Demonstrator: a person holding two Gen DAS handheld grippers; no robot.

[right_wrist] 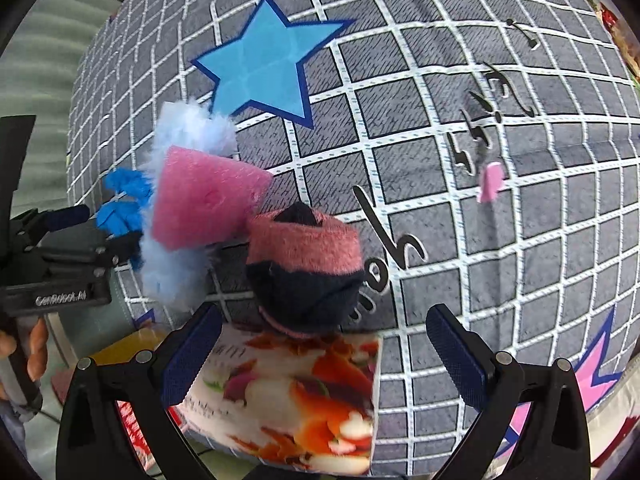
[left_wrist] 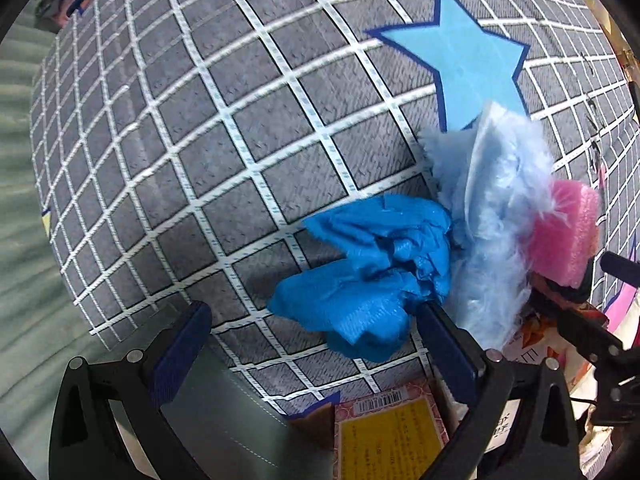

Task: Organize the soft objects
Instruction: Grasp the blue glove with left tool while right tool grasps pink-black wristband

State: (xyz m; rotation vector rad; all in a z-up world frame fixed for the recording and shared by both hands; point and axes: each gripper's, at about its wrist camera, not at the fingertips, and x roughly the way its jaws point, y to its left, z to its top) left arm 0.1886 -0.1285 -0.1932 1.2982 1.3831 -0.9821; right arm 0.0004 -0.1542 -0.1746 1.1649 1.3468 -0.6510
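With your wide, empty left gripper (left_wrist: 316, 344), centre the crumpled blue cloth (left_wrist: 368, 272) lying on the grey gridded mat (left_wrist: 200, 140) beside the fluffy pale-blue fabric (left_wrist: 496, 208), before you squeeze.

We have two wrist fisheyes, both close above the grey grid mat (left_wrist: 224, 128), looking down and forward past their own fingers. Left wrist view sits left of the soft pile, with the crumpled blue cloth (left_wrist: 372, 268) nearest. Right wrist view sits right of it, nearest the pink-and-navy sock (right_wrist: 308, 264). Both share the blue star (left_wrist: 464, 60), fluffy light-blue piece (left_wrist: 496, 208) and pink sponge (left_wrist: 564, 232).
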